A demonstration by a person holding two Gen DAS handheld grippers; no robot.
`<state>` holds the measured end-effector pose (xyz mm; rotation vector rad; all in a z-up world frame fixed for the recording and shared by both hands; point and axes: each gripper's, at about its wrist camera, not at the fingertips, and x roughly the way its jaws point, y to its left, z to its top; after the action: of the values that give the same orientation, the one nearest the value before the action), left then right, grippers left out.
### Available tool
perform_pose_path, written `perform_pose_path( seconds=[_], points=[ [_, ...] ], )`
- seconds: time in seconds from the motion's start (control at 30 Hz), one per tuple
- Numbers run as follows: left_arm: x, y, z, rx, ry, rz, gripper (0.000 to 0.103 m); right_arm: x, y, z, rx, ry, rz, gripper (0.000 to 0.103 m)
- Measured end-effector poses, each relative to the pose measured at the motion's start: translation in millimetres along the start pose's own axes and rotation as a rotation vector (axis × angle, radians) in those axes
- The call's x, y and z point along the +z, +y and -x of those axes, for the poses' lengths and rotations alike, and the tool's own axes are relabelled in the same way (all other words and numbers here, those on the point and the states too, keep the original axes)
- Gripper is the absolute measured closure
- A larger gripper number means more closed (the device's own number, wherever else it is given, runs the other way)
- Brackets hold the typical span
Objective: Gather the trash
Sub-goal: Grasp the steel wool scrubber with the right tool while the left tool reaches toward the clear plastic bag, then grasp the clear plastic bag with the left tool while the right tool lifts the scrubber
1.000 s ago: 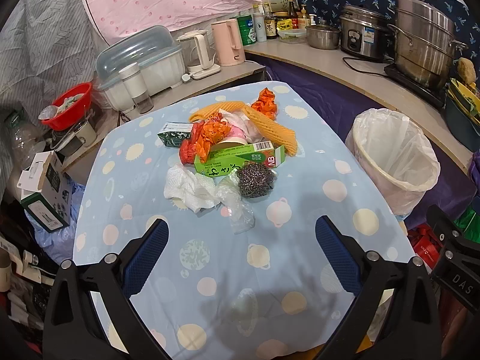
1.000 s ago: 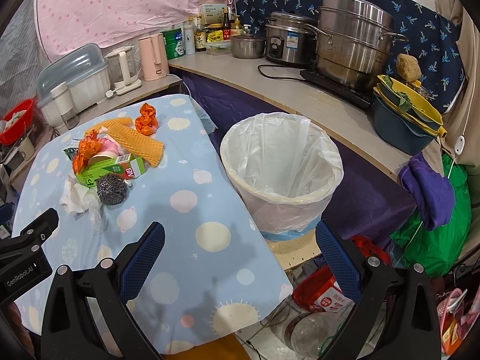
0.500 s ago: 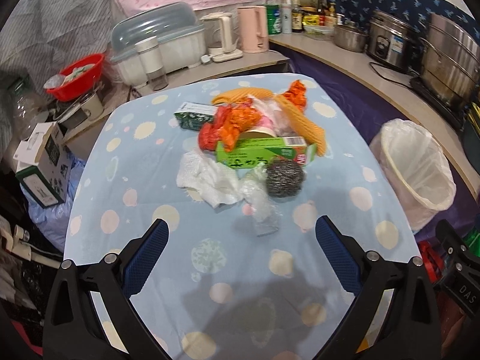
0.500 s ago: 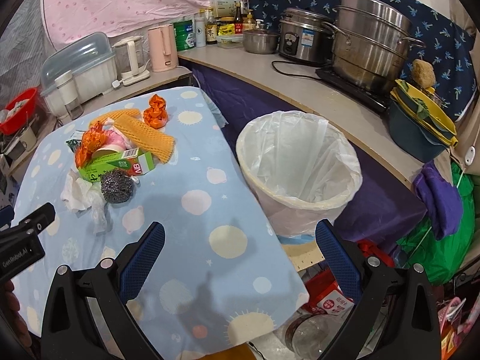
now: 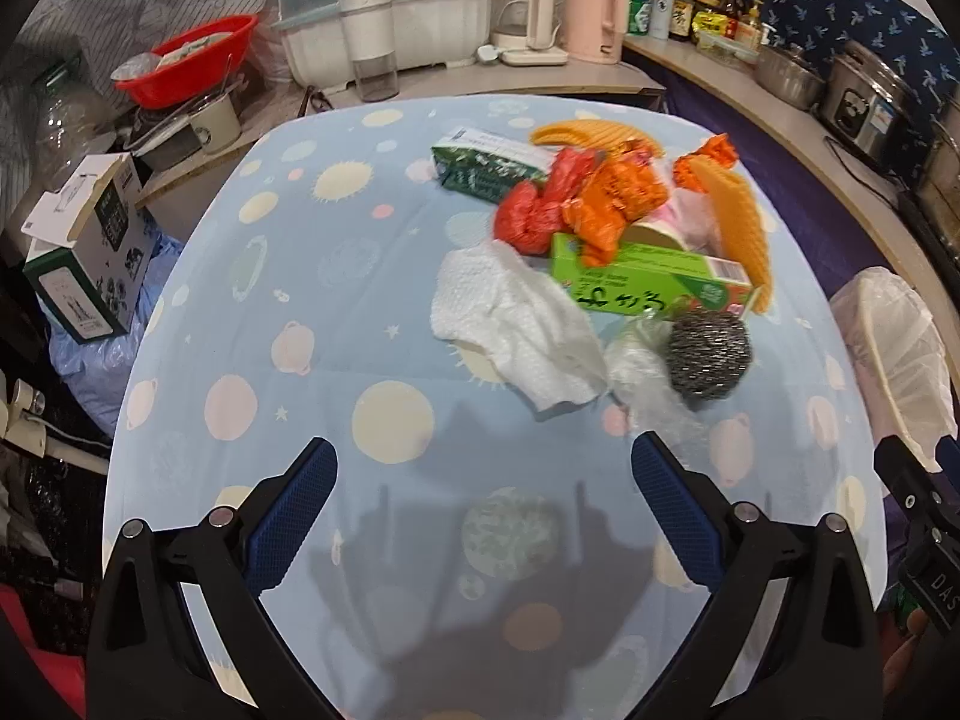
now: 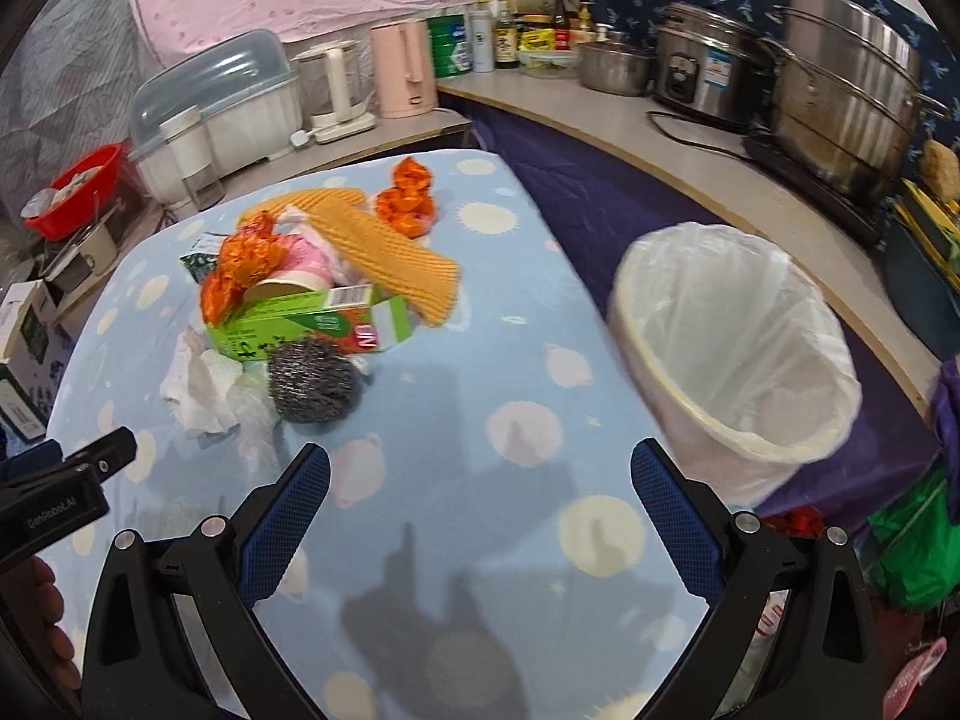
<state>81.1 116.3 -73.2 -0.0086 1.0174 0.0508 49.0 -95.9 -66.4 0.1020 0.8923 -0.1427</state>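
A pile of trash lies on the blue spotted tablecloth [image 5: 300, 312]: a white paper towel [image 5: 510, 324], a steel wool ball [image 5: 708, 354], a green carton [image 5: 648, 288], red and orange wrappers [image 5: 576, 204], a yellow foam net [image 5: 738, 216]. The steel wool [image 6: 312, 381] and carton [image 6: 312, 324] also show in the right wrist view. My left gripper [image 5: 483, 510] is open and empty, short of the paper towel. My right gripper [image 6: 480, 516] is open and empty over the cloth, between the pile and the white-lined bin [image 6: 738, 354].
A counter runs behind and to the right with a dish rack [image 5: 390, 18], kettles [image 6: 402, 69], bottles, a rice cooker [image 6: 702, 72] and a large steamer pot [image 6: 852, 90]. A red basin [image 5: 186, 57] and a box [image 5: 90, 252] stand left of the table.
Both grippers have moved forward and left toward the pile. The trash looks larger and nearer in both views; the bin has slid to the right. Both jaws have stayed open.
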Motion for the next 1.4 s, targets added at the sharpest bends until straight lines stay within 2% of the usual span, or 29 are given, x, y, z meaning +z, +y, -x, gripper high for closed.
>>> perform_pose_path(
  seconds=[0.37,0.53,0.63,0.7,0.83,1.0,1.27,1.4],
  points=[
    [5.1,29.5,-30.3,0.017,0.055,0.041,0.009,23.4,64.6,-45.7,0.096,-0.017,0.093,0.009],
    [5.4,39.0,-39.7,0.011,0.078,0.060,0.009,28.6,79.6,-75.3,0.091,0.025,0.113,0.020],
    [5.5,40.4,-41.4,0.009,0.079,0.061,0.009,26.2,84.3,-89.1,0.090,0.059,0.118,0.035],
    [6.2,39.7,-42.9,0.006,0.082,0.063,0.009,22.0,83.5,-94.2,0.118,0.082,0.116,0.051],
    [6.9,35.9,-45.0,-0.008,0.085,0.059,0.009,18.6,78.6,-89.1,0.134,0.074,0.100,0.057],
    [5.4,18.4,-43.2,-0.043,0.085,0.039,0.009,18.1,59.5,-70.7,0.111,0.044,0.072,0.059],
    [4.9,-19.4,-48.4,-0.184,0.106,0.049,0.009,18.4,9.2,-45.0,0.029,0.016,-0.015,0.058],
    [4.2,-37.3,-55.0,-0.220,0.108,0.050,0.009,10.9,-12.1,-41.3,0.004,0.022,-0.064,0.058]
  ],
)
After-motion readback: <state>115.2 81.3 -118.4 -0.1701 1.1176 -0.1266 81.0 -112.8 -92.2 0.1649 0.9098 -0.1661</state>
